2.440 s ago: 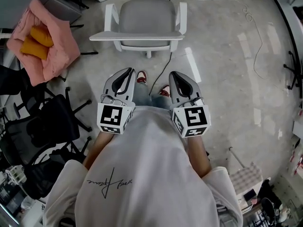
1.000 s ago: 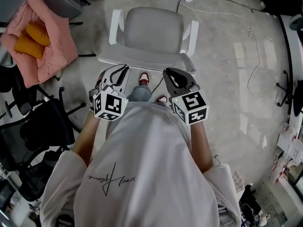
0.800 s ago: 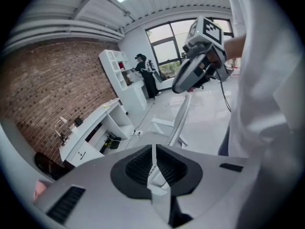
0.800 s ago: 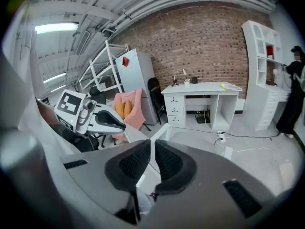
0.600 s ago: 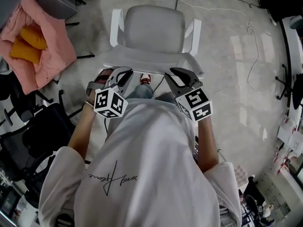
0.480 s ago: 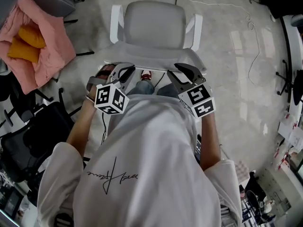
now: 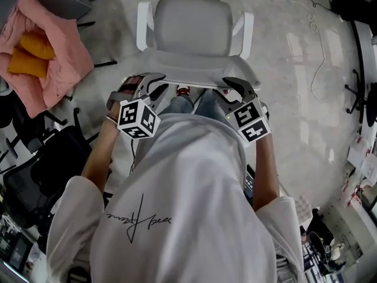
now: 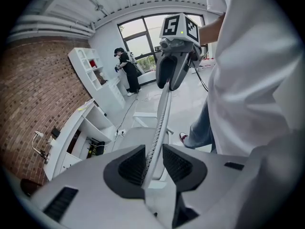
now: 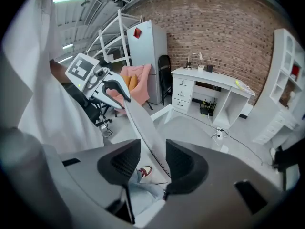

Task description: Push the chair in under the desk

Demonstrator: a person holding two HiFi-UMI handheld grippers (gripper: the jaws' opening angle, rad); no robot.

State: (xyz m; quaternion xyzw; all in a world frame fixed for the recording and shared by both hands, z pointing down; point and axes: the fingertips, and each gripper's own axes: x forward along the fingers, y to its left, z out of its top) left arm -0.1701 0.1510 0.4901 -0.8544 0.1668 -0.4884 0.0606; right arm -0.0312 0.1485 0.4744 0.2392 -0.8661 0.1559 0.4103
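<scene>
The white chair [image 7: 191,25] with its grey seat stands just in front of me, and its backrest top edge [image 7: 194,75] faces me. My left gripper [image 7: 154,82] straddles that edge at its left end, my right gripper [image 7: 235,84] at its right end. In the left gripper view the thin backrest [image 8: 159,123] runs between the spread jaws of the left gripper [image 8: 153,163]. In the right gripper view the backrest [image 9: 143,128] likewise passes between the jaws of the right gripper [image 9: 147,163]. Both pairs of jaws have just been opening and do not press on it. The white desk [image 9: 209,85] stands by the brick wall.
A pink jacket [image 7: 44,46] lies over a chair at the left, with black office chairs [image 7: 47,170] below it. Cables [image 7: 318,58] trail over the floor at the right. A white shelf unit [image 9: 286,94] flanks the desk. A person [image 8: 126,73] stands by the far windows.
Both grippers have come forward and down onto the chair's backrest. Their jaws, shut a second ago, now stand apart on either side of its top edge.
</scene>
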